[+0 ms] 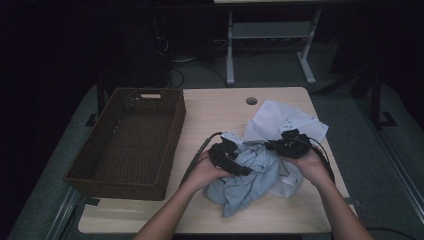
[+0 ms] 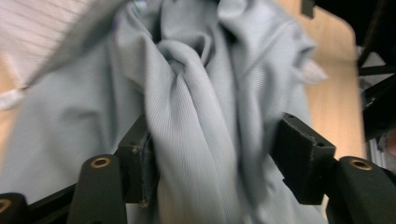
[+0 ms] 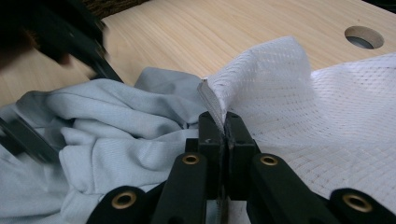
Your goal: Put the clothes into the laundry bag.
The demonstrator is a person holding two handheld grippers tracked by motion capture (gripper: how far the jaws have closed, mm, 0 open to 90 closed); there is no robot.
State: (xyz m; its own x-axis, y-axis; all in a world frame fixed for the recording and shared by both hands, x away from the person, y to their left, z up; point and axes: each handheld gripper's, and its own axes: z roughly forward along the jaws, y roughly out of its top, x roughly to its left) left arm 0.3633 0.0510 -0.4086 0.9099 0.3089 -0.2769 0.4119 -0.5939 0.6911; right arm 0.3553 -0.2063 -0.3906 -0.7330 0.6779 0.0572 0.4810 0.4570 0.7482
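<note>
Ribbed pale grey-blue cloth, a soft crumpled garment point(image 2: 196, 116), is seen closest of all, bunched in a thick twisted fold between the two black jaws of the left gripper point(image 2: 212, 163); those jaws stand well apart, one pad lying against the fold while the other is clear of it, so nothing is clamped there. In the high view the garment point(image 1: 250, 175) is heaped at the near right of the light wooden table point(image 1: 210, 110), with the left gripper point(image 1: 231, 161) laid on its left part. A white mesh laundry bag point(image 3: 336, 116) is spread just beyond and to the right of it, partly beneath it, and a folded edge of the bag is pinched tightly in the closed jaws of the right gripper point(image 3: 225, 133), seen at the right of the heap in the high view point(image 1: 290, 145). Far to the left a dark brown woven rectangular basket point(image 1: 130, 145) stands apart from the work. Judged from this, the main risk is that the loose fold slides out or spreads before a fresh grip is taken, since the garment is held by nothing. Mesh might also be caught together with the cloth where the two overlap, so that the bag's mouth would be dragged shut. A hard pull by the right gripper could tear the thin mesh edge free, because very little of it is gripped.
</note>
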